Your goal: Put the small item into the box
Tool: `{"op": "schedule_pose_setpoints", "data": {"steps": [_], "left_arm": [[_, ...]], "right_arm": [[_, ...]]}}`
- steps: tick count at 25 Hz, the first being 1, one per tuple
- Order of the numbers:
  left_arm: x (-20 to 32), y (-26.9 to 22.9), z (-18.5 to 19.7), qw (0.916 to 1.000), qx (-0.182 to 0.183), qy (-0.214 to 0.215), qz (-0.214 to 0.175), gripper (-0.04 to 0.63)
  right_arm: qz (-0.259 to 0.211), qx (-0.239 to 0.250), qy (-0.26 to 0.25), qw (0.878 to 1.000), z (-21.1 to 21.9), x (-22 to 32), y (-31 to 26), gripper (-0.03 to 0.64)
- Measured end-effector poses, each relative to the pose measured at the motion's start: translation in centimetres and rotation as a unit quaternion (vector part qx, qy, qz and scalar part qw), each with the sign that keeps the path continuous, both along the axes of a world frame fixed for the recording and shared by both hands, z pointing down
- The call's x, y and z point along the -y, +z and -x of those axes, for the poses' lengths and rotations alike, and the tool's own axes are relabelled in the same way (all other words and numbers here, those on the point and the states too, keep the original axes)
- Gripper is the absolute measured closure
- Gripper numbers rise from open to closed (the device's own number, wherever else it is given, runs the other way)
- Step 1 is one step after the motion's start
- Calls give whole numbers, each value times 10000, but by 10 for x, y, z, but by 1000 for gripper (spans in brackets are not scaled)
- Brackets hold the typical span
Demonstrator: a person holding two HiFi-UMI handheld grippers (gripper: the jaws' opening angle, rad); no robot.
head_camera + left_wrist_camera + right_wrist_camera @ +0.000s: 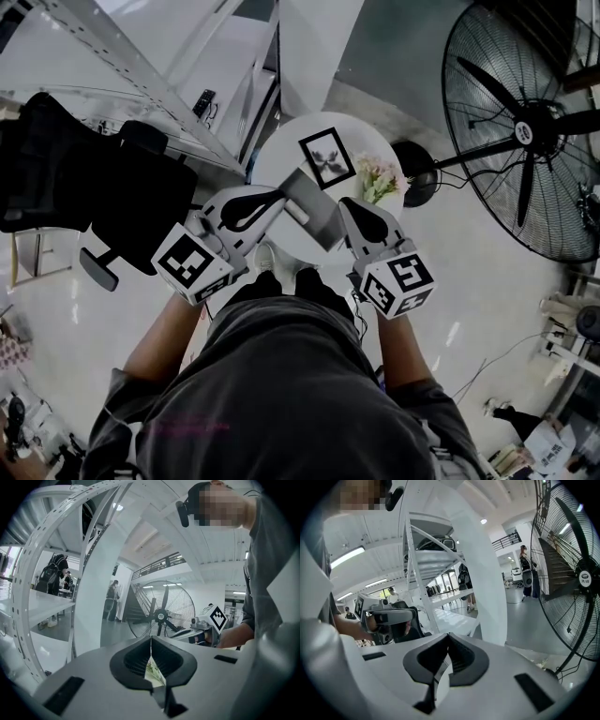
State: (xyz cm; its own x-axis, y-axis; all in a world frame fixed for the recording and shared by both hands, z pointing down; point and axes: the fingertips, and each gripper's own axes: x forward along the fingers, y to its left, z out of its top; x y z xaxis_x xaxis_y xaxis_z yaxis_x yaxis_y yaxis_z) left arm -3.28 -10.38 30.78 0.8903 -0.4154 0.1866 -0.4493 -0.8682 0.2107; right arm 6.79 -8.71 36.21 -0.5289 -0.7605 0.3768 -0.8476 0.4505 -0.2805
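Left gripper (279,197) and right gripper (347,211) are each clamped on an edge of one flat grey panel (314,202), which I hold over the round white table (281,155).

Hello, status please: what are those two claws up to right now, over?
Both shut: left gripper on box edge, right gripper on the opposite edge. Box over round table. No small item seen. Below: picture frame, flowers.
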Motion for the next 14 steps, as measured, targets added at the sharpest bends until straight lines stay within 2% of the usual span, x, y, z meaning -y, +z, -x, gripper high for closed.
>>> {"op": "schedule_pose_setpoints", "data": {"steps": [14], "left_arm": [[0,2,-5,10000,65,26,16,574]], "right_arm": [[80,89,-43,9999,-2,0,1,597]]}}
